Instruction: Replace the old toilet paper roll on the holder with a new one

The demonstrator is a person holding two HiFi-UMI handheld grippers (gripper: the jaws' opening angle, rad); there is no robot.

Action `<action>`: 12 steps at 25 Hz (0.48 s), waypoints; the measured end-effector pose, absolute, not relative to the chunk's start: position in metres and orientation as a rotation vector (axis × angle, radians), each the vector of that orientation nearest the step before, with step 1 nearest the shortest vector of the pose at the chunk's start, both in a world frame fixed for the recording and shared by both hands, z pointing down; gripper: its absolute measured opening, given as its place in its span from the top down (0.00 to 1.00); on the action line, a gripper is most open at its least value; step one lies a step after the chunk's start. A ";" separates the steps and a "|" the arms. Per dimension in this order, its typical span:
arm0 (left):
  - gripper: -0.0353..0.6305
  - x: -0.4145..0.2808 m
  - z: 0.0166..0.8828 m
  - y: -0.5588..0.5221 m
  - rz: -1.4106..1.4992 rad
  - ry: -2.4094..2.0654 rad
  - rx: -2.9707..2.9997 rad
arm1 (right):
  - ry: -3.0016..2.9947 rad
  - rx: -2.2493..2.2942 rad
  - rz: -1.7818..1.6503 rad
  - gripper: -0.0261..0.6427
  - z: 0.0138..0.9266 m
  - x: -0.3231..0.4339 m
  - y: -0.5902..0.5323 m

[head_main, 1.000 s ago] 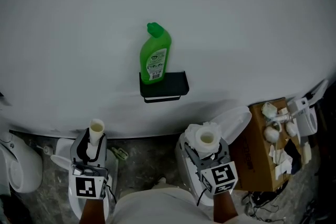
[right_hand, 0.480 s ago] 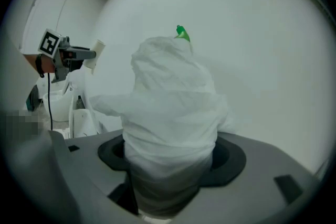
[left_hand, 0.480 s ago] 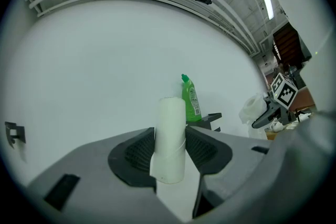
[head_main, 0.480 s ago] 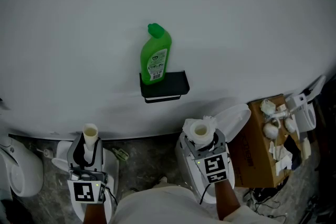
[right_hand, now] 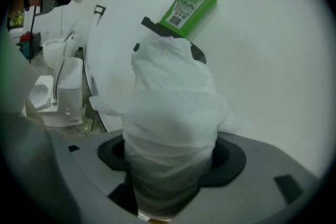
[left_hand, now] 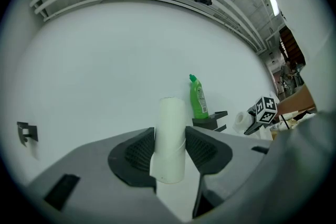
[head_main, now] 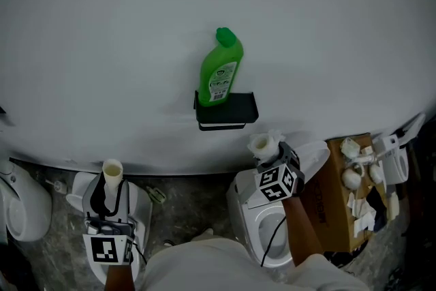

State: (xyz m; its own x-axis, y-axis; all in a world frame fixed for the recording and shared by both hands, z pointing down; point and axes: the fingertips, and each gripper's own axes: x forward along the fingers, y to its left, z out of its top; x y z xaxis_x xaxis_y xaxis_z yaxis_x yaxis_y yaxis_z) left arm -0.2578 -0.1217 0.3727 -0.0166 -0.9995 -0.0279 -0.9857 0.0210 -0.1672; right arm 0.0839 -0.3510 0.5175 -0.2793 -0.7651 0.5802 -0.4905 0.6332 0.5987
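White wall [head_main: 102, 44] fills the background, and a black holder [head_main: 228, 111] is mounted on it with a green bottle [head_main: 221, 68] standing upright on its top shelf. No roll can be made out on the holder in the head view. The left gripper [head_main: 110, 189] sits low at the left, well apart from the holder. Its jaws are set narrow and clamped on an empty cardboard tube [head_main: 112, 172], which stands upright between the pads [left_hand: 139, 152]. The right gripper [head_main: 270, 155] is below and to the right of the holder, near it but not touching. Its jaws are spread wide around a full toilet paper roll [head_main: 262, 144], whose outer sheets are loose and crumpled. In the right gripper view the roll [right_hand: 170, 113] bulges between both pads and hides part of the holder [right_hand: 149, 26] behind it. A white toilet [head_main: 262, 228] stands beneath the right gripper. A cardboard box [head_main: 330, 201] of small items sits at the right.
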 end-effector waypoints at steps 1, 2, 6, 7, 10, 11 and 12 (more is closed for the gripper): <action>0.67 -0.260 0.373 -0.119 -0.157 2.147 -2.094 | -1.917 0.971 -0.401 0.47 0.521 0.082 -0.355; 0.67 -0.262 0.374 -0.116 -0.159 2.158 -2.087 | -1.894 0.955 -0.425 0.47 0.523 0.080 -0.359; 0.67 -0.268 0.376 -0.107 -0.146 2.203 -2.059 | -1.840 0.913 -0.510 0.47 0.525 0.070 -0.375; 0.67 -0.269 0.377 -0.105 -0.154 2.209 -2.054 | -1.830 0.909 -0.523 0.47 0.524 0.068 -0.379; 0.67 -0.271 0.382 -0.099 -0.177 2.231 -2.045 | -1.785 0.905 -0.564 0.47 0.522 0.065 -0.392; 0.67 -0.272 0.382 -0.096 -0.182 2.239 -2.042 | -1.770 0.900 -0.581 0.47 0.521 0.064 -0.396; 0.67 -0.272 0.383 -0.094 -0.182 2.247 -2.039 | -1.756 0.891 -0.600 0.47 0.521 0.062 -0.400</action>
